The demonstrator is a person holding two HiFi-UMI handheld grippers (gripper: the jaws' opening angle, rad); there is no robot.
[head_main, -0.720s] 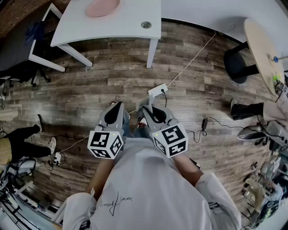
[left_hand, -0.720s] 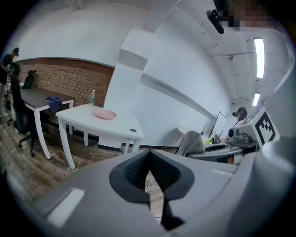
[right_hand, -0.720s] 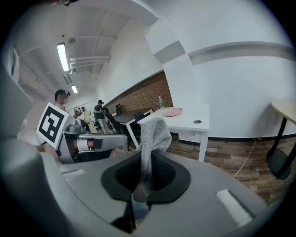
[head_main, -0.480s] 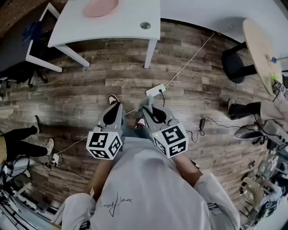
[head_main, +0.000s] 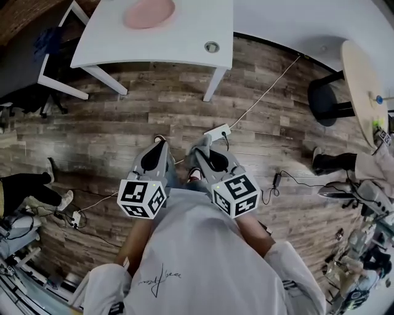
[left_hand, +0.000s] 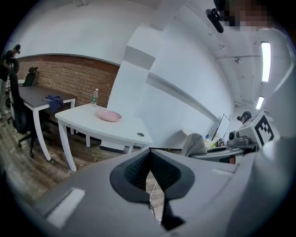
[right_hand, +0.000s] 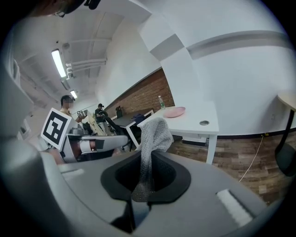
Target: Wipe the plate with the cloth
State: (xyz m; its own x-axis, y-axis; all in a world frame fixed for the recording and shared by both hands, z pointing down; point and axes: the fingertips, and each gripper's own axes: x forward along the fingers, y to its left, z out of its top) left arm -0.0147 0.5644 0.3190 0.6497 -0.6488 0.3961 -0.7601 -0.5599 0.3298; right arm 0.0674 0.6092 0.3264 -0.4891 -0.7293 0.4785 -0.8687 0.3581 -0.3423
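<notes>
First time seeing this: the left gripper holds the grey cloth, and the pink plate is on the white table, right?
No, the right gripper holds the cloth, as the right gripper view shows; the left gripper is shut, empty. The plate is on the table.

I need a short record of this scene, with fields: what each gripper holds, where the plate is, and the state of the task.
left gripper: jaws shut, nothing between them
right gripper: jaws shut on the grey cloth, which sticks up out of them
plate: pink, lying on the white table
position of person: standing on the wooden floor, away from the table
cloth and plate: apart, no contact
wiping: not yet begun
</notes>
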